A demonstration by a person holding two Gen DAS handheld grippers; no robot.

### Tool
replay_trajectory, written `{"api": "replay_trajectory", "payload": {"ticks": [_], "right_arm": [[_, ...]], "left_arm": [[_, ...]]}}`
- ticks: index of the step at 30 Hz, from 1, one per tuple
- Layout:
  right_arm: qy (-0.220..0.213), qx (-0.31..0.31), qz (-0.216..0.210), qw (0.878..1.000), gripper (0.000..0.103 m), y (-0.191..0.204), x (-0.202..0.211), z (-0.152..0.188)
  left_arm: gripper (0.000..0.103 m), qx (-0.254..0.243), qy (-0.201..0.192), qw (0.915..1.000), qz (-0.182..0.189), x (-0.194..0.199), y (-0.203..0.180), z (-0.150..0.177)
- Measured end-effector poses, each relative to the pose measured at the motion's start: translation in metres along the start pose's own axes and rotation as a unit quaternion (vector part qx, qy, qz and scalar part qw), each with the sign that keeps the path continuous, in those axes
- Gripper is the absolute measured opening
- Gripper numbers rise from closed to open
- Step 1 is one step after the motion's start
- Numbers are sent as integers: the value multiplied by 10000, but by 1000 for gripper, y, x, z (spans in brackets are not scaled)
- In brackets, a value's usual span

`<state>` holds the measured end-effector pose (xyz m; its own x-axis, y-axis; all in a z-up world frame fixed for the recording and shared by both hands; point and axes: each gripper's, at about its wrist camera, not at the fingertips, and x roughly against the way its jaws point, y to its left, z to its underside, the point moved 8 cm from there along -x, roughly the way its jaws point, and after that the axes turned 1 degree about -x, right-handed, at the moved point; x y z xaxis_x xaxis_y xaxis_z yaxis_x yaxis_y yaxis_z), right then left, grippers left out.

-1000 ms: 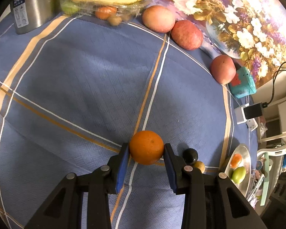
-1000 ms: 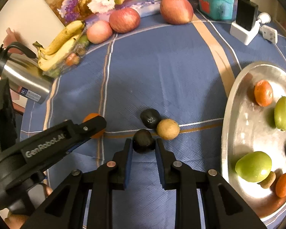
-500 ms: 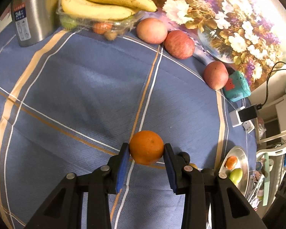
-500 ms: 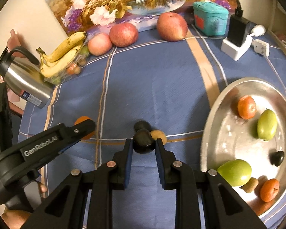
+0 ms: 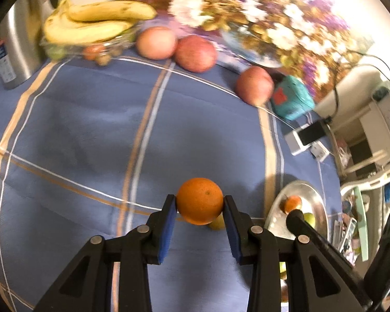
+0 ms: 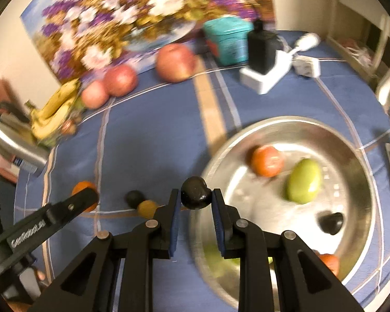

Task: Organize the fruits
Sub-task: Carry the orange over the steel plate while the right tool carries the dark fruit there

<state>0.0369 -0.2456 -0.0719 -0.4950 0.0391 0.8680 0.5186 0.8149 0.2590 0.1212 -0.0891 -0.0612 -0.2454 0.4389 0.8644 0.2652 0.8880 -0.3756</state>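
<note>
- On the table — a blue tablecloth (image 5: pixel 78 119) with tan and white stripes; a flower painting (image 6: pixel 122 18) leans along its far edge.
- Left gripper (image 5: pixel 198 209) is clamped on an orange (image 5: pixel 199 200), above the cloth near the silver tray (image 6: pixel 356 171).
- Right gripper (image 6: pixel 195 199) pinches a small dark fruit (image 6: pixel 195 193) right at the tray's left rim.
- Tray sits at the table's right side — bananas (image 5: pixel 91 26) and apples (image 5: pixel 195 53) line the far edge.
</note>
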Motion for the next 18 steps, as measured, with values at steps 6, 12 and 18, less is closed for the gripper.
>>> {"api": "replay_trajectory", "payload": {"ticks": [6,12,18], "right_arm": [[-189,-334,257,9989,25,-41,14,-9],[-367,-621,481,9962,25,-78,30,-13],[-438,-763,575,9945,25,-100,39,-14]], "left_arm": [[39,-431,74,9990,125,-3,-38,10],[39,-842,196,9960,238,-9,-71,25],[39,-1282,321,9907,336,-18,-103,43]]}}
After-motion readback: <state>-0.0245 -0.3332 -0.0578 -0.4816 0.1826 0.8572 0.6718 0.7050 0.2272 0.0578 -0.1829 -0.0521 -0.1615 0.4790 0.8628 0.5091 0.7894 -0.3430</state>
